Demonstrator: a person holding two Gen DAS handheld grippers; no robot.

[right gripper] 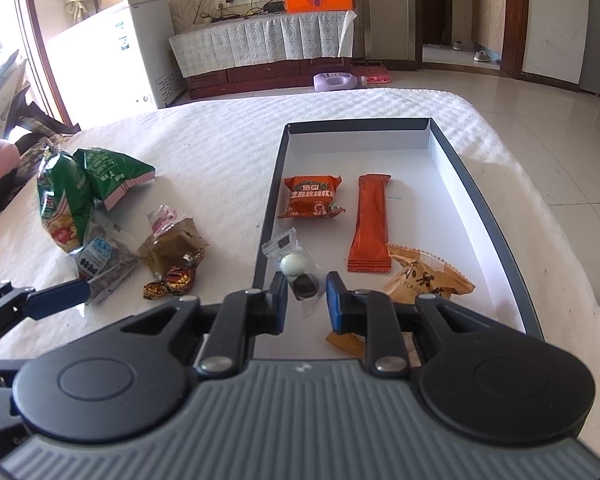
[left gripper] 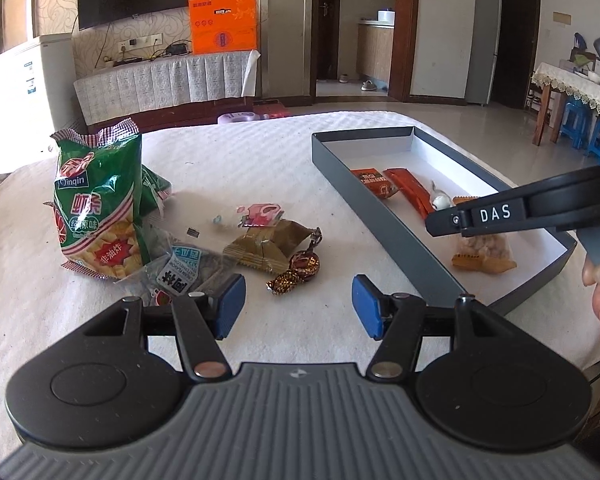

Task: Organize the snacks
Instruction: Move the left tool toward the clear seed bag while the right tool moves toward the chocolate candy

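Clear candy packet [right gripper: 296,266] with a pale ball and dark sweet, pinched in the narrow right gripper [right gripper: 303,300] over the grey tray [right gripper: 484,184]; left gripper [left gripper: 299,306] half-wide, empty, near the green "Qinqin" bag [left gripper: 96,204]; "DAS" on the right gripper.

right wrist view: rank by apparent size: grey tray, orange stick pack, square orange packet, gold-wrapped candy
1. grey tray
2. orange stick pack
3. square orange packet, close to the stick pack, and farther from the camera
4. gold-wrapped candy
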